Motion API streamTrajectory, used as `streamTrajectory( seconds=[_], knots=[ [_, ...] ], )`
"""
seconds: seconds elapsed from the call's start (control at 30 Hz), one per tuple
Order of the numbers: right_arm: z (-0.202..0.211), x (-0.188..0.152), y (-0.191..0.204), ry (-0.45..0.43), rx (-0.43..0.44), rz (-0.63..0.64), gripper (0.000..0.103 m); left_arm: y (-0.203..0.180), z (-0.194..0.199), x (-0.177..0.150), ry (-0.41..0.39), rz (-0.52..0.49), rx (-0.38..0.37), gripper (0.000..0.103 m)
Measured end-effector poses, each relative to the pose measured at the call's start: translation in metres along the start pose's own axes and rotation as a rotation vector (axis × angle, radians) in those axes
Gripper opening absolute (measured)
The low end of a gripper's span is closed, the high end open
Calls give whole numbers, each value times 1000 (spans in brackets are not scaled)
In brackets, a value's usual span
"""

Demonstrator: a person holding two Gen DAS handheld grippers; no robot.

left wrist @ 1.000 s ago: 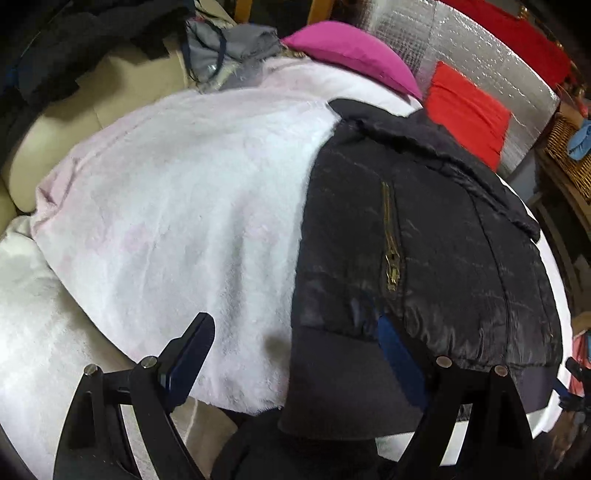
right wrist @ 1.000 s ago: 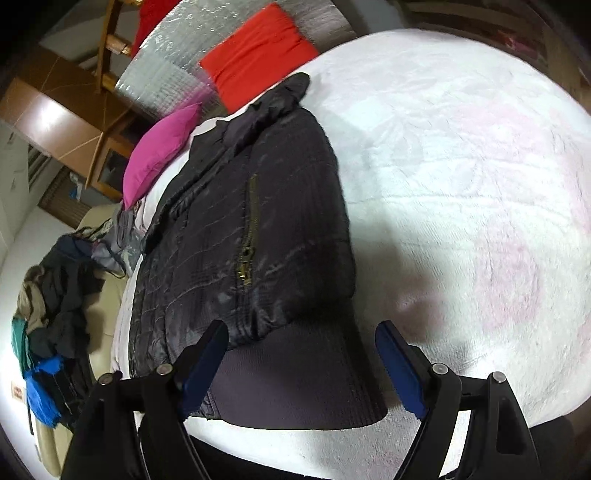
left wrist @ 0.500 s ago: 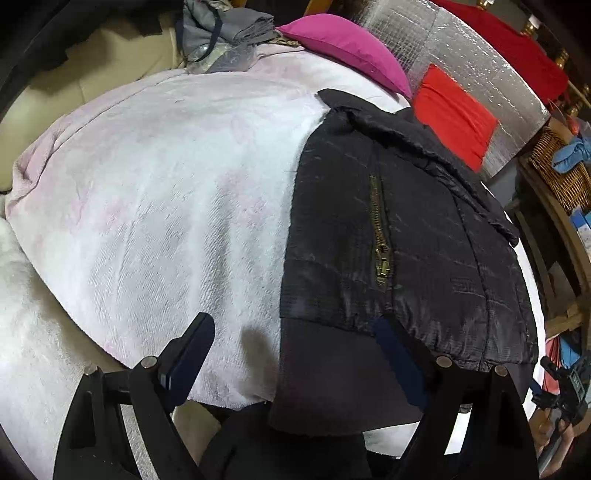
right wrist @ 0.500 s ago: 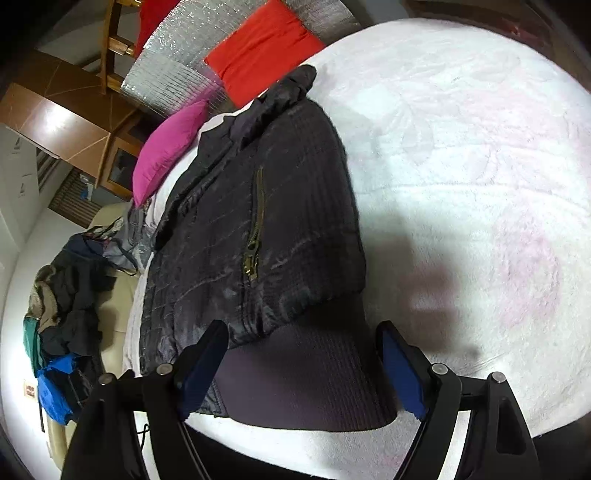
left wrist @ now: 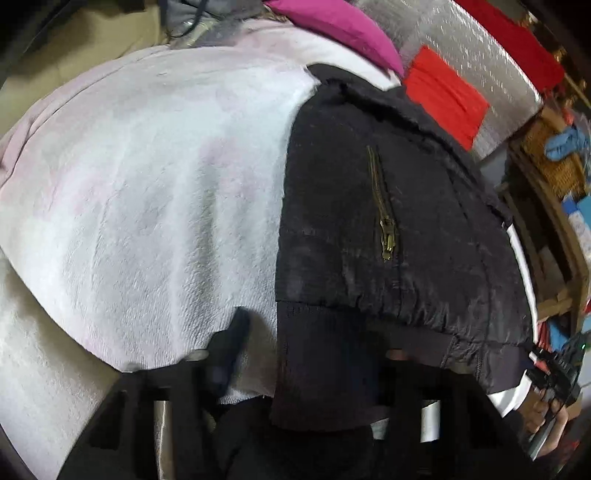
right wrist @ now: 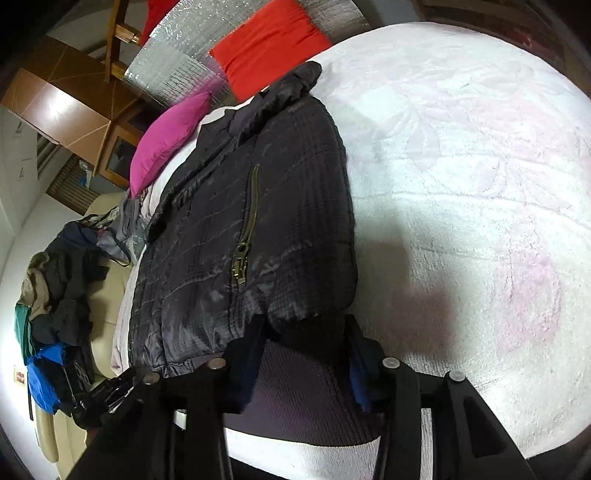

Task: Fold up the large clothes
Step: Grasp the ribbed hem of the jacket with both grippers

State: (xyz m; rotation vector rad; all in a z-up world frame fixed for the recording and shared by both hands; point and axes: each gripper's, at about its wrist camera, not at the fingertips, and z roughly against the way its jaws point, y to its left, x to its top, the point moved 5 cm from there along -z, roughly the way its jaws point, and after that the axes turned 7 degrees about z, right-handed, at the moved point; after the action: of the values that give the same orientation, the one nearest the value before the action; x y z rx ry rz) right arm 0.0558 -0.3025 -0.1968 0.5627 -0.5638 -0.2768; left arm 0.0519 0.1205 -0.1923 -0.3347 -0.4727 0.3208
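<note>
A black quilted jacket [left wrist: 388,221] with a brass pocket zip lies folded lengthwise on a white-pink blanket [left wrist: 147,203]; it also shows in the right wrist view [right wrist: 258,221]. Its ribbed hem [left wrist: 325,362] hangs at the near edge. My left gripper [left wrist: 306,354] has its jaws partly closed around the hem's left corner; the right finger is hidden under the fabric. My right gripper [right wrist: 303,365] has its jaws narrowed around the hem's right corner [right wrist: 306,373]. Whether either one pinches the fabric is not clear.
A magenta pillow [left wrist: 340,29], a red cushion [left wrist: 443,92] and a silver quilted panel [left wrist: 491,74] stand at the far end of the bed. A pile of clothes [right wrist: 55,277] lies on a cream sofa at the left. A wicker basket [left wrist: 546,155] is at the right.
Both grippers have moved forward onto the jacket's hem and their jaws have narrowed from wide open to partly closed around its two corners.
</note>
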Motion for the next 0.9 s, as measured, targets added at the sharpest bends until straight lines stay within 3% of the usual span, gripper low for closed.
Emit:
streamTrajectory(
  seconds=[0.03,0.13,0.2,0.23,0.27,0.33,0.43,0.53,0.67,0.9],
  knots=[
    [-1,0,0,-4,0,0,53,-1,-2,1,-6,0,14,77],
    [-1,-1,4,-5,-6,25,56,1,-11,3,12,14,8,77],
    [-2,-1,9,14,-12,54,54,-3,-10,4,8,4,-25,54],
    [-3,-1,9,31,-15,58,34,-7,-10,3,22,-13,-52,33],
    [-4,-1,10,49,-28,70,23,-11,-10,3,28,-27,-43,28],
    [-1,0,14,59,-34,90,12,-18,-7,6,31,-41,-61,12],
    [14,5,21,34,-9,97,10,-23,5,12,17,-22,-101,11],
    [8,5,16,82,-1,96,10,-18,3,13,31,-14,-120,12],
    [-4,-2,4,114,24,70,14,-9,-7,8,54,-3,-109,16],
    [-11,-7,-20,120,143,-61,15,-14,-15,4,43,-14,-85,22]
  ],
)
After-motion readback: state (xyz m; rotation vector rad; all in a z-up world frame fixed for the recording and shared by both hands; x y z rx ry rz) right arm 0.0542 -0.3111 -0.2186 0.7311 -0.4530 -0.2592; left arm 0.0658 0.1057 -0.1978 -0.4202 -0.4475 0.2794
